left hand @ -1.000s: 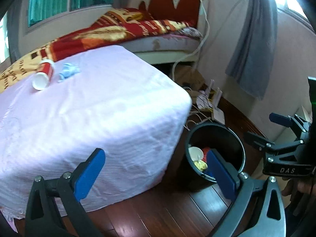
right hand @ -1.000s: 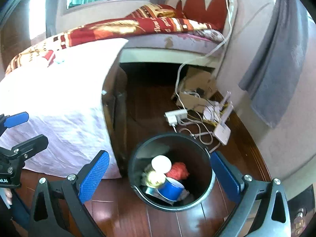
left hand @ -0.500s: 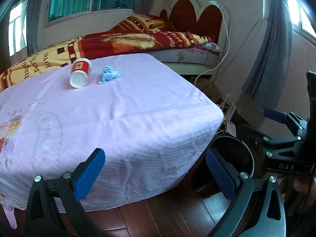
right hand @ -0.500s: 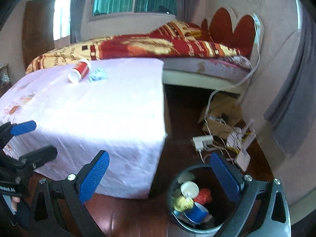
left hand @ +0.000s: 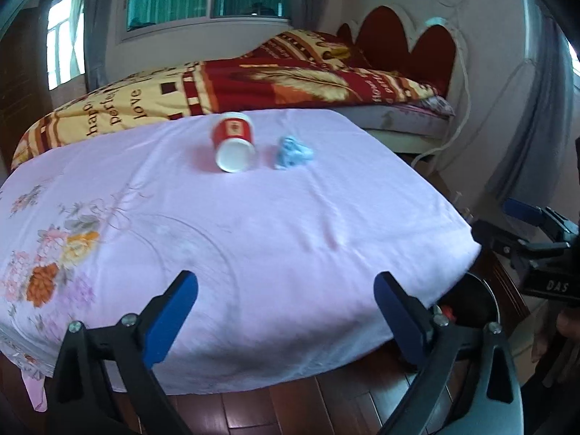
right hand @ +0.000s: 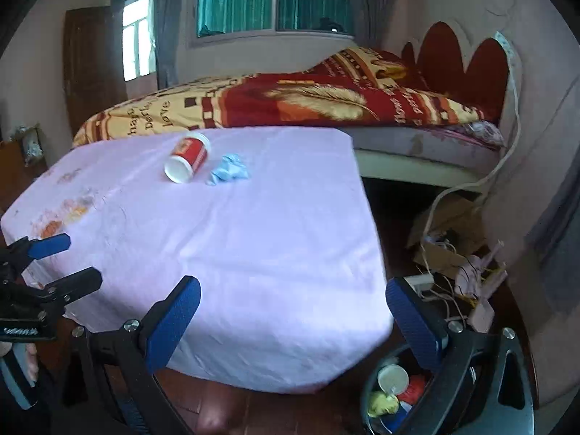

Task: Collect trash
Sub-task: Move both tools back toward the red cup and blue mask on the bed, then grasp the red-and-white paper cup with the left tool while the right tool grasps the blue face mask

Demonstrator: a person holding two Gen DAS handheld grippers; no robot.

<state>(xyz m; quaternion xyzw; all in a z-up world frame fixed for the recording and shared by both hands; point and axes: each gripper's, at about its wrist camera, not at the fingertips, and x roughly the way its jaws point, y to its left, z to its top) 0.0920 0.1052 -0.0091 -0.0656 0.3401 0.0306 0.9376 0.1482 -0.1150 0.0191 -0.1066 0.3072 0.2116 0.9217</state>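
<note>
Left wrist view: left tool released, empty, over near edge of worktop. Red cup lies tipped at far side, blue wad, prob. tissue, just right of it.

Right wrist view: right tool released, empty; bin w/ trash near right on floor.

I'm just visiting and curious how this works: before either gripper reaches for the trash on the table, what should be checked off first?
1. Left gripper open and empty: ok.
2. Right gripper open and empty: ok.
3. Red paper cup within view, lying on its side: ok.
4. Blue crumpled paper apart from the cup: ok.
5. Trash bin has room: cannot tell, partly hidden.
6. Pink tablecloth lying flat along the path: ok.
</note>
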